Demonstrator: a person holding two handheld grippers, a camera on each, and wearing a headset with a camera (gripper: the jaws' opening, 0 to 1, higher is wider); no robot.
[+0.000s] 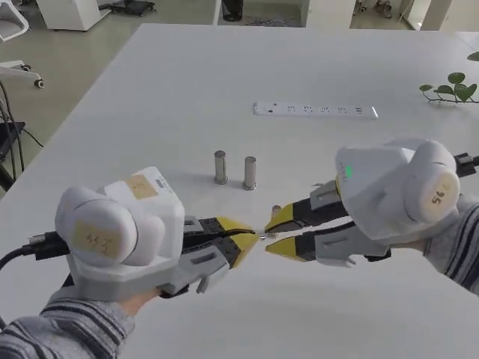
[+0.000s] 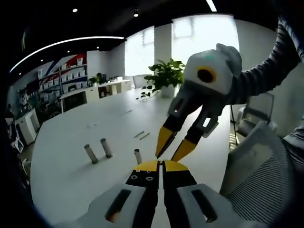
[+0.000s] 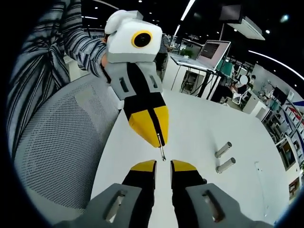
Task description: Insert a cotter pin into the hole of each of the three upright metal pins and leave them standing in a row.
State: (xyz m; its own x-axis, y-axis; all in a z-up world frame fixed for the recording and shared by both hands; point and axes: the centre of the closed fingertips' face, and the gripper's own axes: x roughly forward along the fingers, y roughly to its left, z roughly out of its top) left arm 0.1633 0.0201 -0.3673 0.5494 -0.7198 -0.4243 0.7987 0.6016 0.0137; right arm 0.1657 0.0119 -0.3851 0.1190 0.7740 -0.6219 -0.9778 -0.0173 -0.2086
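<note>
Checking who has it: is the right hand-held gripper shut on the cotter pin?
No, the right hand-held gripper stands open; the left hand-held gripper holds the cotter pin.

L hand-held gripper (image 2: 160, 165) closed, tips just beside open R hand-held gripper (image 2: 166, 156).

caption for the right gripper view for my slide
Left gripper shut on a cotter pin, facing the open right gripper tip to tip; two metal pins beyond.
</note>
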